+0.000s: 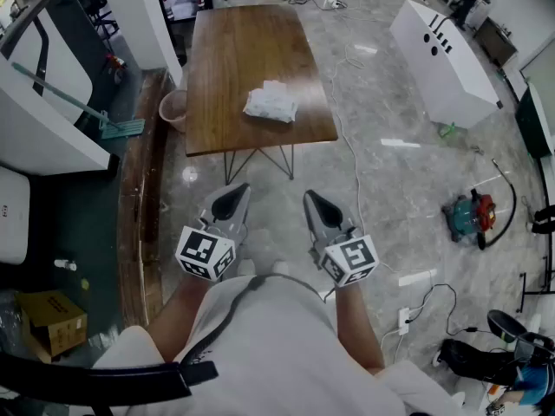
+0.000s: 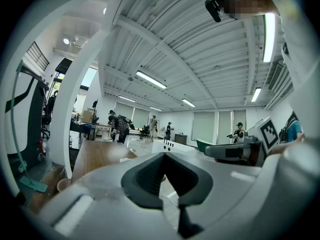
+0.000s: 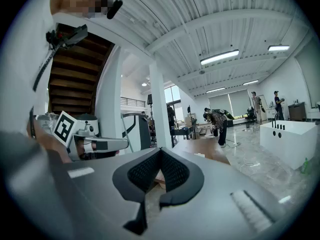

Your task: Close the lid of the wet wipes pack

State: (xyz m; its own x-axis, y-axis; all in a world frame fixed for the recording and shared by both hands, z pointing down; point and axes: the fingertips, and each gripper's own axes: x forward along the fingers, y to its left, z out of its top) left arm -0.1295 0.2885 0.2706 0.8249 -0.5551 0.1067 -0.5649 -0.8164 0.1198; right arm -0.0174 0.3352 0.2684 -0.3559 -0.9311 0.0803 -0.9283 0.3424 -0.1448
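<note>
The wet wipes pack is a white crumpled-looking packet lying near the front right of a brown wooden table; its lid is too small to make out. Both grippers are held close to the person's body, well short of the table and over the floor. My left gripper points toward the table with its jaws meeting at the tips and nothing between them. My right gripper sits beside it, also shut and empty. In the gripper views the table shows far ahead.
A pink bucket stands at the table's left edge beside a mop. A long white cabinet lies to the right, with a red and green machine and cables on the marble floor. A cardboard box sits lower left.
</note>
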